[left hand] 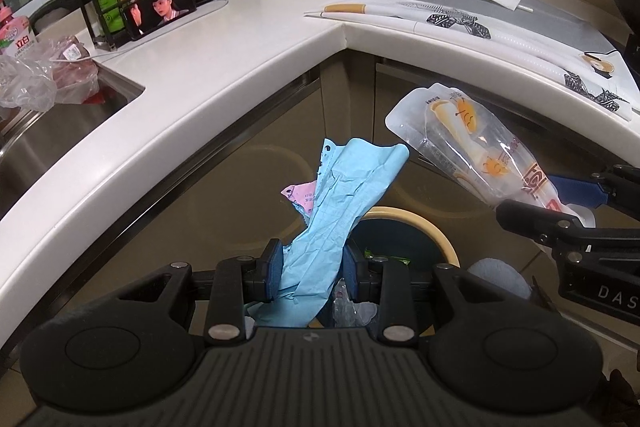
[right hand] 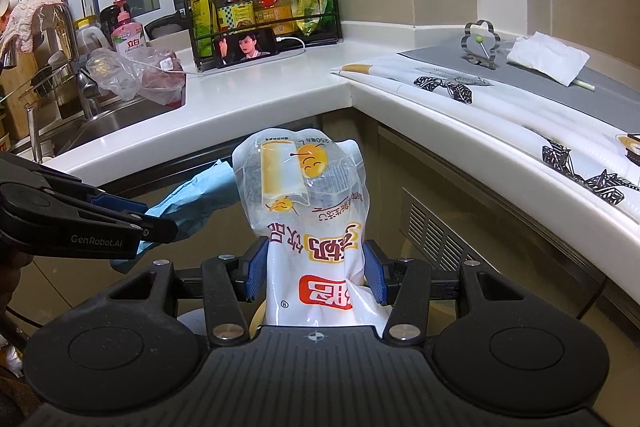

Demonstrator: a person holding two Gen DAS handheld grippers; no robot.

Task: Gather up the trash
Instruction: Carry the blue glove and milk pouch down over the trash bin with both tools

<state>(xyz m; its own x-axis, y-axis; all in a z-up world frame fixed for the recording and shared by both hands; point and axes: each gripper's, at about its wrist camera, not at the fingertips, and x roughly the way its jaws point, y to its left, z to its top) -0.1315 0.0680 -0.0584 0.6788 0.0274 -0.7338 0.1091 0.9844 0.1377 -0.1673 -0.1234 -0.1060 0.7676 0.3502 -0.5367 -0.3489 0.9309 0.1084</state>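
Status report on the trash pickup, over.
Left gripper shut on blue paper. Right gripper shut on milk pouch. Bin below, unobstructed.

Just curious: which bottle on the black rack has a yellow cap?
The green-labelled bottle at the rack's left end; the two beside it wear red labels.

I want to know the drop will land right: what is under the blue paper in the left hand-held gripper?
Below the blue paper sits a round bin with a cream rim, with green and clear scraps inside. The paper and the left hand-held gripper cover most of its opening.
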